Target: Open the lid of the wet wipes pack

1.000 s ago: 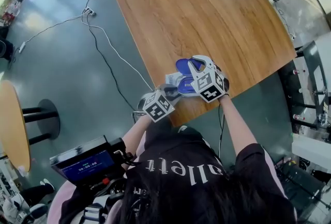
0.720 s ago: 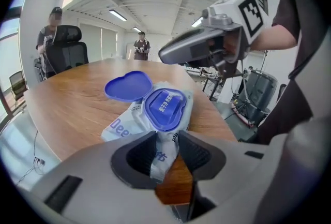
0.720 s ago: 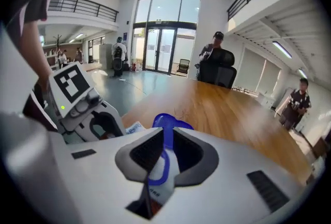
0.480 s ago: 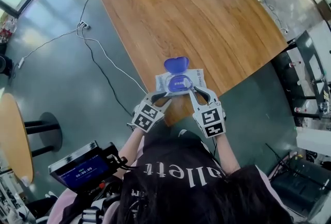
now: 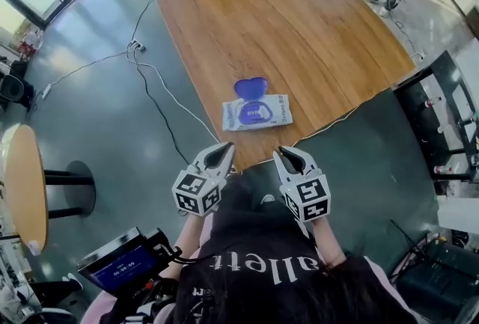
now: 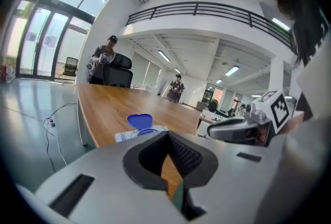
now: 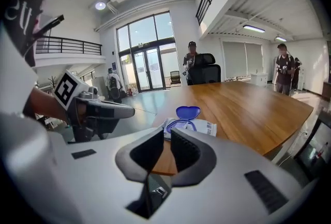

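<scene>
Office atrium: mezzanine railing [image 6: 207, 9], glass doors [image 7: 147, 69]

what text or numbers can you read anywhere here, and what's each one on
"allet": part of the white lettering on the person's black shirt, rest hidden.
wet wipes pack: blue print, too small to read.
handheld screen: row of digits, too blurred to read.
left tool and right tool: square markers only, no words.
</scene>
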`<state>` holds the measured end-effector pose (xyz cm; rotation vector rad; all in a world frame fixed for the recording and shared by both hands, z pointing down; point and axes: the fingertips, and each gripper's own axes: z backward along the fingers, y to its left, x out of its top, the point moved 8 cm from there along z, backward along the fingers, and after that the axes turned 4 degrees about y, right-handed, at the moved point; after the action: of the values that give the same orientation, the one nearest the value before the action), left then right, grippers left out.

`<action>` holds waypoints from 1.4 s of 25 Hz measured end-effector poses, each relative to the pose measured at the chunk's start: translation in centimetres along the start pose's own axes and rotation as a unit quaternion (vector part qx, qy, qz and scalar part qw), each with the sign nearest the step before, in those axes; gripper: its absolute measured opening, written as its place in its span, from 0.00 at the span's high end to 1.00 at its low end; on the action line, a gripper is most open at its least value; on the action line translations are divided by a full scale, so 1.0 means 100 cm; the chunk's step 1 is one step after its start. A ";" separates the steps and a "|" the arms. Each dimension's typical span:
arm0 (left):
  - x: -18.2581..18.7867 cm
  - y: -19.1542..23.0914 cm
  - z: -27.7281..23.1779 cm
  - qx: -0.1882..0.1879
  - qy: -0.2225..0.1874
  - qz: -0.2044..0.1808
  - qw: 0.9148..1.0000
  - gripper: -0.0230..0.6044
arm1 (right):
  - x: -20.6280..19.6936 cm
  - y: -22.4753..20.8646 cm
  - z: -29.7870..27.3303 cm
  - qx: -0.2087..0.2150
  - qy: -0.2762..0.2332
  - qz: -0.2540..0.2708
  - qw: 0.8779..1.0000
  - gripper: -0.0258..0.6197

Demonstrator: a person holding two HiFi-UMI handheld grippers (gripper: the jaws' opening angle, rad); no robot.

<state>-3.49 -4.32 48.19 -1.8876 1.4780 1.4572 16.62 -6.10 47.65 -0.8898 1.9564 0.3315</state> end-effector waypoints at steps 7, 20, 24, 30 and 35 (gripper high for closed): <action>-0.020 -0.053 0.042 -0.001 0.006 -0.009 1.000 0.96 | -0.027 0.035 0.033 0.041 0.002 -0.019 0.999 0.89; -0.044 -0.050 0.085 -0.056 0.026 -0.039 0.997 0.96 | -0.045 0.098 0.046 0.007 -0.007 -0.056 0.998 0.89; -0.055 -0.033 0.117 -0.091 0.036 -0.052 0.994 0.96 | -0.046 0.133 0.040 -0.015 -0.017 -0.087 0.996 0.89; -0.071 0.006 0.176 -0.140 0.059 -0.070 0.986 0.96 | -0.045 0.197 0.025 -0.047 -0.044 -0.158 0.985 0.89; -0.082 0.037 0.213 -0.169 0.061 -0.063 0.982 0.96 | -0.049 0.255 0.024 -0.075 -0.039 -0.168 0.982 0.89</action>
<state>-16.90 14.49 47.38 -2.2615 1.1904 1.6393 1.70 15.29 47.35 -1.2654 1.6879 0.3126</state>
